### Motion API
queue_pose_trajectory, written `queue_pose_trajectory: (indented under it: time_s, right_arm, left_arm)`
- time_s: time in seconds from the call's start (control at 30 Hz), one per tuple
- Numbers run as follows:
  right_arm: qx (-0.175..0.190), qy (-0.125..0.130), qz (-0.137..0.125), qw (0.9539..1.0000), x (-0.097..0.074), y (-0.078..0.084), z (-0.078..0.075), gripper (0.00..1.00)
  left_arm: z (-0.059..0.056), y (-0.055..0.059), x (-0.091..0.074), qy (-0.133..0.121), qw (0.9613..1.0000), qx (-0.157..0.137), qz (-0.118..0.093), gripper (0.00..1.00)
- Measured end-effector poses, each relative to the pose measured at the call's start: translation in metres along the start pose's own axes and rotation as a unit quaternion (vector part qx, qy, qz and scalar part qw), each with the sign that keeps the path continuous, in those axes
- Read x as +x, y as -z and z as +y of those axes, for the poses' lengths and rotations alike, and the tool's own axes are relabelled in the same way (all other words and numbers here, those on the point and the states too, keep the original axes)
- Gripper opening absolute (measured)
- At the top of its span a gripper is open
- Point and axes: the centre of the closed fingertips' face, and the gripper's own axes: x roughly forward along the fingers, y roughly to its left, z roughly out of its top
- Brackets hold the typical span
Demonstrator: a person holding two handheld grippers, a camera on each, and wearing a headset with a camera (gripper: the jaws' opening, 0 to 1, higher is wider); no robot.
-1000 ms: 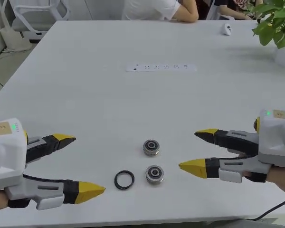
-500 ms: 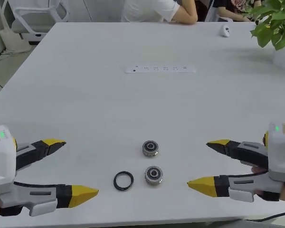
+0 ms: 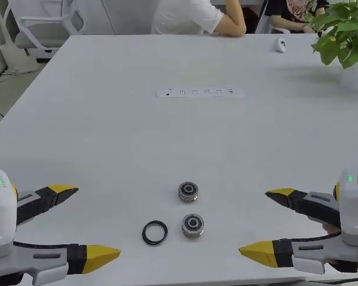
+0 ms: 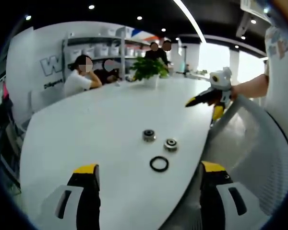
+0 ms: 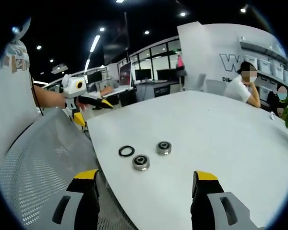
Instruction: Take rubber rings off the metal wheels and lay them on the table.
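Two small metal wheels sit near the table's front edge: one (image 3: pixel 188 192) farther back, the other (image 3: pixel 193 225) closer to me. A loose black rubber ring (image 3: pixel 154 233) lies flat just left of the closer wheel. The same trio shows in the left gripper view as wheel (image 4: pixel 149 135), wheel (image 4: pixel 171 144) and ring (image 4: pixel 159 164), and in the right gripper view as wheel (image 5: pixel 163 147), wheel (image 5: pixel 140 162) and ring (image 5: pixel 126 151). My left gripper (image 3: pixel 88 223) is open at the front left, holding nothing. My right gripper (image 3: pixel 267 223) is open at the front right, holding nothing.
A white power strip (image 3: pixel 200 92) lies mid-table. A small white object (image 3: pixel 280 43) and a potted plant (image 3: pixel 346 33) are at the far right. A person in white (image 3: pixel 194 15) sits at the far edge. An office chair (image 3: pixel 39 24) stands at the far left.
Both grippers have drawn back toward the front edge and farther apart from the wheels. The wheels and ring lie where they were; the head camera has tilted a little.
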Motion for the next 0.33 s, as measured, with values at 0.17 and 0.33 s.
queue_pose_trajectory:
  time_s: [0.17,0.33]
  right_arm:
    - [0.008,0.008,-0.006,0.9999,-0.0034,-0.0009,-0.0034,0.78]
    - [0.008,0.011,-0.01,0.9999,-0.0059,-0.0026,-0.0054,0.79]
  left_arm:
    - [-0.0008,-0.002,-0.0001,-0.002,1.0,0.0,-0.004,0.87]
    - [-0.0016,-0.0039,-0.001,-0.004,1.0,0.0,-0.007,0.88]
